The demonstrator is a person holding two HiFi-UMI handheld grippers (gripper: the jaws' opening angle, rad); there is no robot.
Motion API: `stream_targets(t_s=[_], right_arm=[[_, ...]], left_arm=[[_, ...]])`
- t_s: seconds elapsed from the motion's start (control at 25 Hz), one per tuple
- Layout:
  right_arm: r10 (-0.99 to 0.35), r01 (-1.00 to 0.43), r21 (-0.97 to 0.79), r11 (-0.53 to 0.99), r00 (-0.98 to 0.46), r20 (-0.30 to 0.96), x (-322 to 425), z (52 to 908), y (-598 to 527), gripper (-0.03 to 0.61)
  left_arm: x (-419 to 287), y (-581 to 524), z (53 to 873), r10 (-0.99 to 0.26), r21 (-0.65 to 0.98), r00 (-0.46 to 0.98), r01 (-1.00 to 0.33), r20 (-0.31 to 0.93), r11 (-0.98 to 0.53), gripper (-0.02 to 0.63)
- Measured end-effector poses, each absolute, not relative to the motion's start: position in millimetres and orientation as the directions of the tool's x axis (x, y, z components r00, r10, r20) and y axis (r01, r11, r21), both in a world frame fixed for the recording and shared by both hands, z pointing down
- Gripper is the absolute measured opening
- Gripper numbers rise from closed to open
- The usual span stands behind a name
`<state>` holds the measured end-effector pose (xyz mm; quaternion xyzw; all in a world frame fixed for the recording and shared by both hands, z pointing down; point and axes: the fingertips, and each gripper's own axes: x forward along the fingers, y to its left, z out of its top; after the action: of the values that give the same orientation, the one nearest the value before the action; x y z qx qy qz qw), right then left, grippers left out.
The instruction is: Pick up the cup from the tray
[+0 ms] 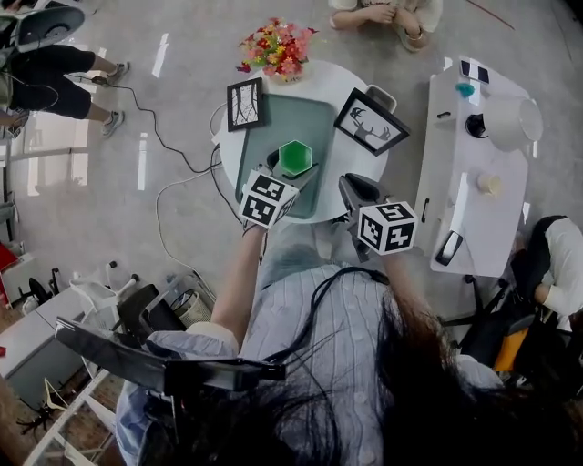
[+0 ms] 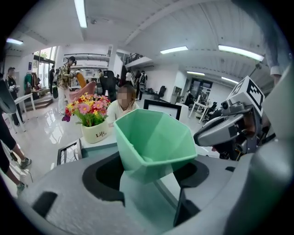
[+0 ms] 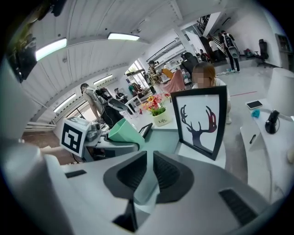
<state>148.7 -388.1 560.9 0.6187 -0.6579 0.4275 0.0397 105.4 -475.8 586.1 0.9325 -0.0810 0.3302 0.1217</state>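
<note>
A green faceted cup [image 1: 295, 156] sits tilted between the jaws of my left gripper [image 1: 292, 170], which is shut on it. It hangs over the near end of the green tray [image 1: 314, 114] on the round white table. Seen from the left gripper [image 2: 151, 170], the cup [image 2: 154, 137] fills the space between the two black pads, its open mouth facing away. From the right gripper, the cup [image 3: 123, 131] shows held off the tray [image 3: 166, 137]. My right gripper [image 1: 352, 193] hovers at the table's near right edge. Its jaws [image 3: 148, 170] are shut on nothing.
A pot of flowers [image 1: 278, 47] stands at the table's far edge. A framed branch picture [image 1: 245, 103] is left of the tray and a framed deer picture [image 1: 371, 121] right of it. A white side table [image 1: 474, 196] carries small items. A person [image 1: 387, 14] sits beyond.
</note>
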Motion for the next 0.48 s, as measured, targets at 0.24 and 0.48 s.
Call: stream_targets(t_s=[0.24,0.48], right_arm=[[-0.78,-0.856,-0.512,-0.064,-0.278,0.561,149,556,-377,0.06],[-0.767,-0.86,-0.511,0.018,-0.339,0.545,144,553,-365,0.06]], left_arm=[[103,-454,567,-0.106,0.158,0.763,-0.265,0.638,-0.951,0.327],[94,-432,560,-0.172,0.17,0.753,-0.354,0.636,-0.92,0.327]])
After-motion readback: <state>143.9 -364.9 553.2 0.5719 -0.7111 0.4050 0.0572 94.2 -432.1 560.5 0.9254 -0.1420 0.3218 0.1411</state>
